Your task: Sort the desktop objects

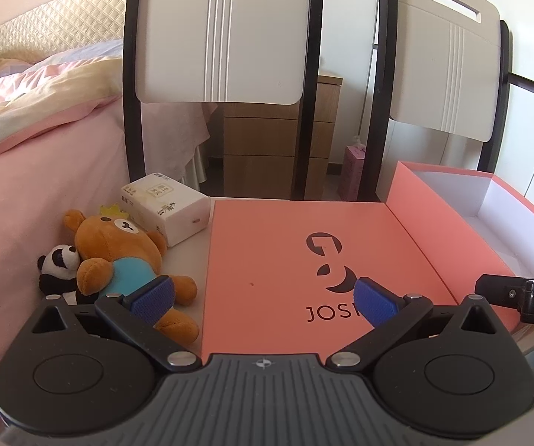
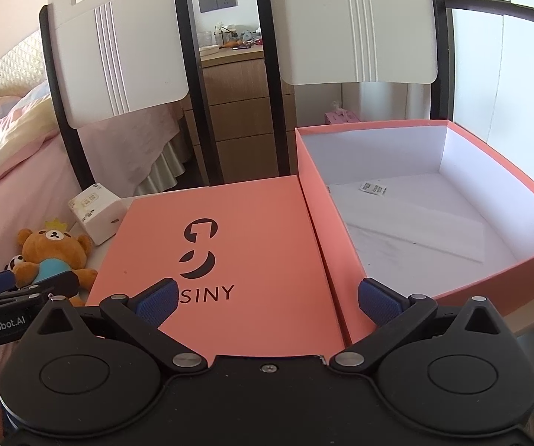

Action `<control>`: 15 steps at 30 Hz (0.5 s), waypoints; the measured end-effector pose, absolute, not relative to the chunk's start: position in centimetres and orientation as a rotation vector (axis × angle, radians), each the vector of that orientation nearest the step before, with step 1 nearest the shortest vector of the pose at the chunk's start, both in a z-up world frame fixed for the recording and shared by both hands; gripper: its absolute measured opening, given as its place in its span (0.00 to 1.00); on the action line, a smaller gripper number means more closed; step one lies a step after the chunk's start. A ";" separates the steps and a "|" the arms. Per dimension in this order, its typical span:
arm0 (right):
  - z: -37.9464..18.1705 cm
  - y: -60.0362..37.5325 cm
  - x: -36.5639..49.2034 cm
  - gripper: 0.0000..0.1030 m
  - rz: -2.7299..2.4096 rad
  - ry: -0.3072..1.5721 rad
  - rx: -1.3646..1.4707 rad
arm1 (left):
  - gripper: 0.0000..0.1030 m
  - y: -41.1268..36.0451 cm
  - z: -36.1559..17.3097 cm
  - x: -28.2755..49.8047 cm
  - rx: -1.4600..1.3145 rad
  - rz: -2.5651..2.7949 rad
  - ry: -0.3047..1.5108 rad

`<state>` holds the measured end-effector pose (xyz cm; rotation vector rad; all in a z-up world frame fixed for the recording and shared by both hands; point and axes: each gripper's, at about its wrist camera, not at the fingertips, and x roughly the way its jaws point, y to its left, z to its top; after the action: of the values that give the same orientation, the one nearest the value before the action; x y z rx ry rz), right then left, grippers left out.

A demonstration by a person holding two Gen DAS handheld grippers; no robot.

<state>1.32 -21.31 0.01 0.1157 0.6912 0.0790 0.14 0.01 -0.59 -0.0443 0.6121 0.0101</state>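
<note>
A brown plush bear [image 1: 122, 256] in a blue shirt lies on the white table at the left, with a small panda plush [image 1: 58, 265] against it and a white tissue pack [image 1: 164, 206] behind. A salmon box lid [image 1: 304, 260] with a dark logo lies flat in the middle. The open salmon box [image 2: 415, 215], white inside, stands to its right. My left gripper [image 1: 263, 297] is open above the lid's near edge, its left finger by the bear's legs. My right gripper [image 2: 267, 299] is open over the seam between lid [image 2: 229, 245] and box. Bear [image 2: 53, 252] and tissue pack [image 2: 96, 212] show in the right wrist view too.
Two white chair backs with black frames [image 1: 222, 37] stand behind the table. A bed with pink bedding [image 1: 25, 130] runs along the left. A wooden drawer unit [image 1: 267, 141] stands beyond the chairs. The table's rounded edge [image 2: 527, 316] shows at the right, under the box.
</note>
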 end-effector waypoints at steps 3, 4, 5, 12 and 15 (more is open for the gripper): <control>0.0 -21.3 1.3 1.00 0.078 0.693 0.114 | 1.00 0.0 -0.6 0.1 -0.044 0.006 0.612; 0.0 -21.3 1.3 1.00 0.078 0.693 0.114 | 1.00 0.0 -0.6 0.1 -0.046 0.004 0.612; 0.0 -21.4 1.3 1.00 0.077 0.692 0.115 | 1.00 0.1 -0.6 0.1 -0.046 0.004 0.612; -0.1 -21.3 1.3 1.00 0.072 0.695 0.113 | 1.00 0.4 -0.7 0.2 -0.042 0.000 0.613; -0.1 -21.3 1.3 1.00 0.072 0.694 0.111 | 1.00 0.5 -0.7 0.2 -0.040 -0.002 0.614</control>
<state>1.33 -21.26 -0.05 0.1111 0.6936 0.0725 0.16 0.47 -0.72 -0.0399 0.6135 -0.0024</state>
